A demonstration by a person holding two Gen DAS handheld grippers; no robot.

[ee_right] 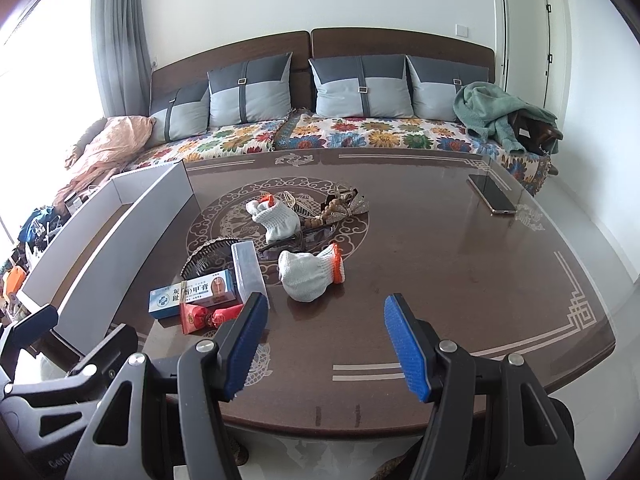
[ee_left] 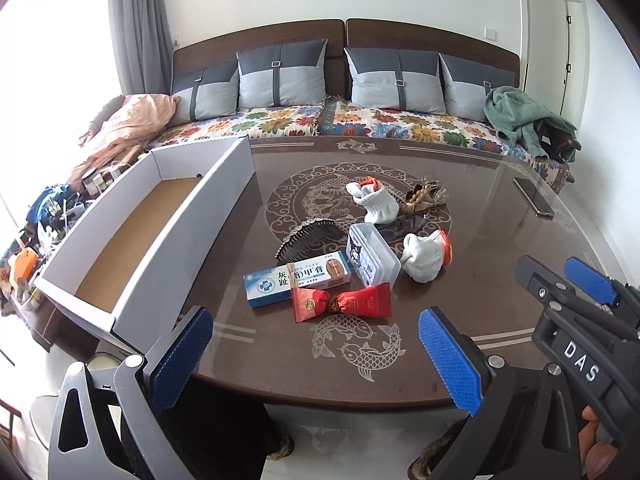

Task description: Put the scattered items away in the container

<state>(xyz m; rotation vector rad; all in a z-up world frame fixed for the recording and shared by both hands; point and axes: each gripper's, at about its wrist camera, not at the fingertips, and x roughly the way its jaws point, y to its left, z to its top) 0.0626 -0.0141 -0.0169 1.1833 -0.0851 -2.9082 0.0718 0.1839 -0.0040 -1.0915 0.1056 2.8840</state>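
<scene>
A white cardboard box point(ee_left: 132, 236) with a brown floor stands open at the table's left; it also shows in the right wrist view point(ee_right: 120, 232). Scattered mid-table: a blue-white medicine carton point(ee_left: 296, 282), a red packet point(ee_left: 340, 302), a clear plastic case point(ee_left: 372, 260), a dark hair comb point(ee_left: 308, 236), two white gloves with orange cuffs point(ee_left: 426, 256) point(ee_left: 374, 200), and wooden beads with a hair clip point(ee_left: 424, 196). My left gripper point(ee_left: 316, 356) is open and empty above the near table edge. My right gripper point(ee_right: 326, 344) is open and empty, just short of the near glove point(ee_right: 310, 276).
A phone point(ee_right: 492, 194) lies at the table's far right. A sofa with grey cushions point(ee_left: 280, 72) and a green blanket point(ee_left: 528, 120) runs behind the table. Clutter fills a low surface left of the box point(ee_left: 44, 224).
</scene>
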